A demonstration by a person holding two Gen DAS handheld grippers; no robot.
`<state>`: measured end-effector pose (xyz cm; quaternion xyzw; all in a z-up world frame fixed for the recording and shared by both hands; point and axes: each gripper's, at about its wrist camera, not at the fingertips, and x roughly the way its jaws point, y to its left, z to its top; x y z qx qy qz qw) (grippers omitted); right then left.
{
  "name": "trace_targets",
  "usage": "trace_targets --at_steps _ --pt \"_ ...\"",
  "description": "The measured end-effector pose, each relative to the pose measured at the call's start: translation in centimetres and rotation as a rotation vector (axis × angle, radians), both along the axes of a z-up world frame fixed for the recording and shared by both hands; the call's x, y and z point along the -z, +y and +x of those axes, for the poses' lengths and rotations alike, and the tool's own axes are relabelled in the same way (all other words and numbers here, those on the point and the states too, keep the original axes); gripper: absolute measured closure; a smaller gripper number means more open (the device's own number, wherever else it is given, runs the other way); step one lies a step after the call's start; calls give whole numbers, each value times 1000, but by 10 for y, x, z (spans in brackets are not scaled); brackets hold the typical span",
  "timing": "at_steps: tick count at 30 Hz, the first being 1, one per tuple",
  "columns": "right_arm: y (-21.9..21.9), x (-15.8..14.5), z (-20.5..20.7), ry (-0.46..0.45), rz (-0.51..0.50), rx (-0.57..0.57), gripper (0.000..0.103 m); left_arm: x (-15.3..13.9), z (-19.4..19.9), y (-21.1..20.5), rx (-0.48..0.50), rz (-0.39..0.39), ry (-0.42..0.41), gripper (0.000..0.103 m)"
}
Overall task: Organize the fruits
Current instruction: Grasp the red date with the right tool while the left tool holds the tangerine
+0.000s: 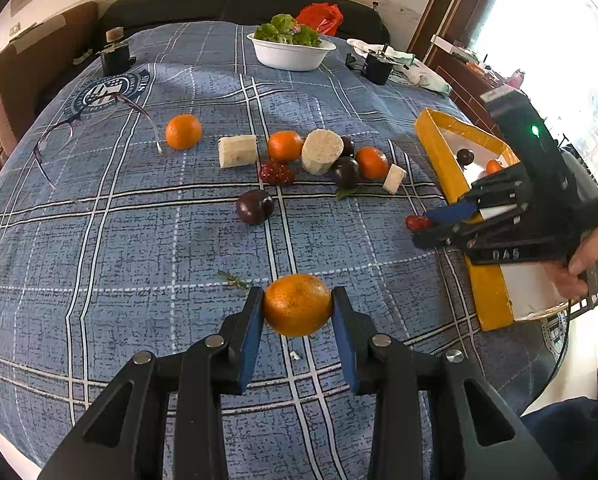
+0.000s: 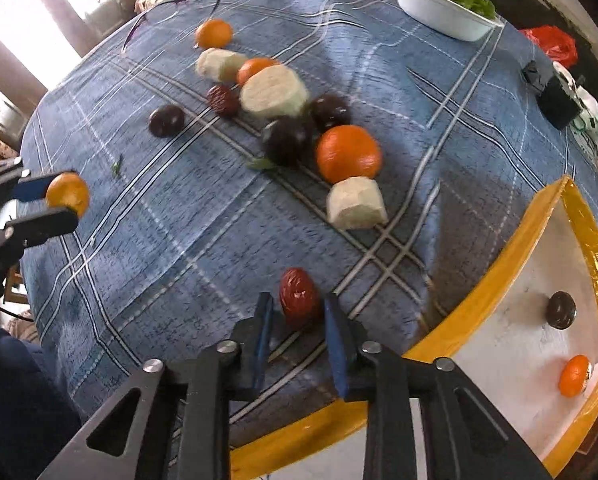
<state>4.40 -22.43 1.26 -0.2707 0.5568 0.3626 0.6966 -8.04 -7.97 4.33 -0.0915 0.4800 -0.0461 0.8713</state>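
Gripping a mandarin (image 1: 298, 305) between its blue pads, the left gripper (image 1: 298, 306) sits narrowed onto the fruit, both pads pressed against its sides, held above the blue plaid cloth (image 1: 139, 240).

Right gripper (image 2: 299, 312): pointed steeply down at the cloth beside the yellow-rimmed tray (image 2: 499, 256). A wrinkled red date (image 2: 300, 298) lies between its blue fingers; the jaws are drawn in close, the right finger against the date, a sliver of gap showing on the left in the blurred right wrist view. In the left wrist view the date shows at the fingertips, nipped there.

Tray contents: one dark plum (image 2: 561, 309), one small mandarin (image 2: 573, 375), both on the white floor, apart from each other.

Loose on the cloth, clustered mid-table: three mandarins, one (image 1: 183, 131) standing apart to the left; three dark plums, one (image 1: 254, 207) alone nearer the camera; one further red date (image 1: 276, 173); three pale cut pieces, the largest (image 1: 321, 151) touching a mandarin (image 1: 284, 146).

Also present: white bowl of green leaves (image 1: 291, 54), spectacles (image 1: 95, 128), red plastic bag (image 1: 321, 16).

Writing: "DAS" embossed on the right gripper's body; a round crest printed on the cloth (image 1: 111, 90), lettering too small to read.
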Motion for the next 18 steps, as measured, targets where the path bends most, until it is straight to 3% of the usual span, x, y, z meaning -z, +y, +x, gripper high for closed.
trace_targets --at_steps 3,9,13,18 --pt "0 -4 -7 -28 17 30 82 -2 4 -4 13 3 -3 70" --pt "-25 -47 -33 -28 254 195 82 -8 12 -14 53 10 -26 70" --pt "-44 -59 -56 -8 374 320 82 -12 19 -22 87 14 -36 70" --pt "-55 -61 -80 -19 393 406 82 -17 29 -39 151 17 -44 70"
